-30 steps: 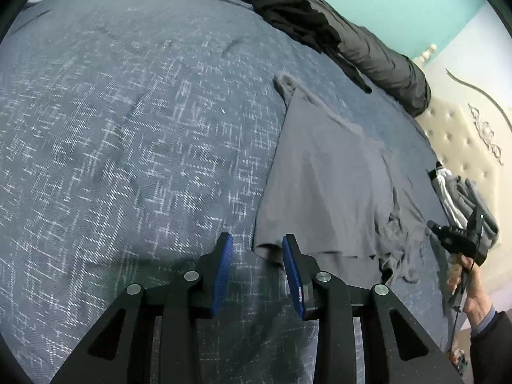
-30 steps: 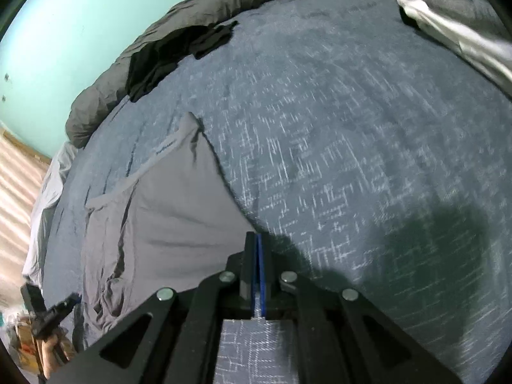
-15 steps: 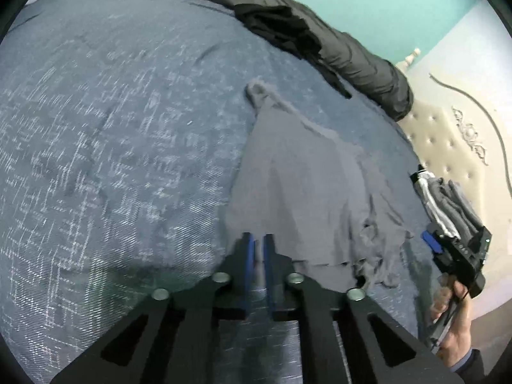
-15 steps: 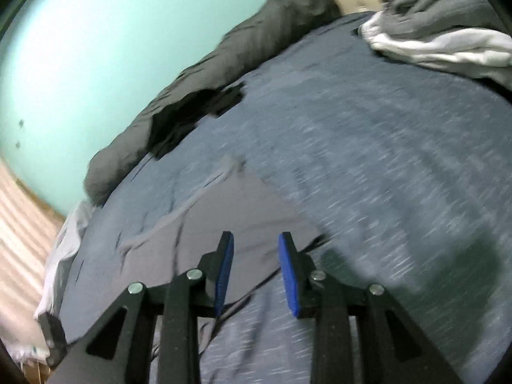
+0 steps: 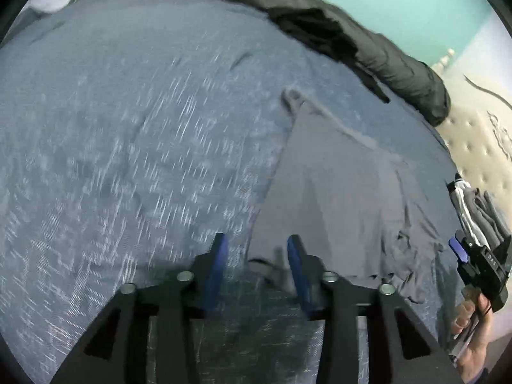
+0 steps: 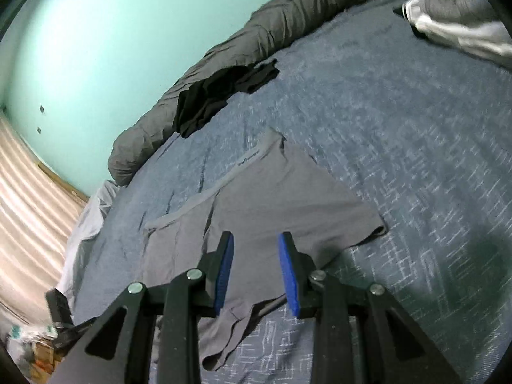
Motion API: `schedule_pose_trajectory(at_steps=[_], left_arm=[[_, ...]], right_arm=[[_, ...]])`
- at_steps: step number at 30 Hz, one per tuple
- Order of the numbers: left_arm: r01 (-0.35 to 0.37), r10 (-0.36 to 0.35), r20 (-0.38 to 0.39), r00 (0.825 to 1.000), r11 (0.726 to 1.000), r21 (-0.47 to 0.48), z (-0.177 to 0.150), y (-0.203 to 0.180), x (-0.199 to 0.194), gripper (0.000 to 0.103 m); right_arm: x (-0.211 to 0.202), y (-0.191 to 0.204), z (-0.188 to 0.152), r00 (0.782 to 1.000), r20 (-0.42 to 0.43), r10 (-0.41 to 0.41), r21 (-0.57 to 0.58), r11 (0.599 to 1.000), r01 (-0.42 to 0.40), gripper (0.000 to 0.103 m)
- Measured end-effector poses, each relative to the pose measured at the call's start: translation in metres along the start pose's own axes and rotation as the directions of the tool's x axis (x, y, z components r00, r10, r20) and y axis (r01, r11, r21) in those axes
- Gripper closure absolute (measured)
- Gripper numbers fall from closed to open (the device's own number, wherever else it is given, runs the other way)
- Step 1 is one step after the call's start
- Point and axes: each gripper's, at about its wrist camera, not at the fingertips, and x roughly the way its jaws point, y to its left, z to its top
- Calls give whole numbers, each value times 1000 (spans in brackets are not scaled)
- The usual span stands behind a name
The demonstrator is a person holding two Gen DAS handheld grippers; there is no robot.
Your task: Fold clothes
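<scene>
Grey stretch-knit boxer briefs (image 6: 265, 198) lie spread flat on a blue-grey woven bedspread (image 5: 128, 144), waistband toward the far side and legs toward the person, apparently laid out as the start of a fold. At the left, the left gripper (image 5: 256, 265) hangs over the near corner of the garment; its blue-padded jaws are opening, with the hem's edge showing between them but no pad pressing on it, so nothing is held. To the right, the right gripper (image 6: 256, 265) hovers above the other leg, jaws partly apart and empty, the cloth lying loose below; a hand (image 5: 473, 329) grips its handle at the frame's edge. Both tools appear placed at the 2 near corners so that the legs can be taken up together. Around the work, a rolled dark grey duvet (image 6: 224, 57) runs along the far edge of the bed under a turquoise wall (image 6: 112, 32), with a crumpled black garment (image 6: 220, 92) resting against it, well apart from the briefs. A heap of grey and white clothes (image 6: 457, 16) sits at the right, before a tufted cream headboard (image 5: 476, 140). Nothing blocks the fold; only wrinkles near the crotch may want smoothing.
</scene>
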Motion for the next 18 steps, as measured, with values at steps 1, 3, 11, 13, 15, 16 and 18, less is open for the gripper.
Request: schedule_pose_trajectory(at_steps=[1, 3, 11, 13, 15, 16, 18], left_arm=[[9, -9, -6, 1000, 1000, 1, -1, 0, 3, 60], [18, -18, -12, 1000, 1000, 9, -4, -2, 8, 61], [92, -95, 28, 995, 991, 95, 5, -38, 2, 101], [138, -142, 30, 989, 983, 124, 7, -56, 1, 101], [203, -207, 17, 978, 970, 132, 8, -71, 5, 101], [235, -239, 10, 971, 962, 136, 8, -78, 6, 101], [274, -273, -22, 962, 951, 143, 6, -90, 17, 101]], right_arm=[[1, 0, 0, 1000, 0, -1, 5, 1000, 1, 74], [3, 1, 2, 1000, -2, 8, 15, 1000, -8, 74], [2, 3, 3, 1000, 6, 20, 19, 1000, -20, 74], [2, 1, 3, 1000, 6, 16, 31, 999, -17, 74], [2, -1, 4, 1000, 7, 19, 45, 999, -19, 74], [2, -1, 4, 1000, 6, 20, 45, 999, -20, 74], [2, 1, 3, 1000, 4, 24, 41, 999, -24, 74]])
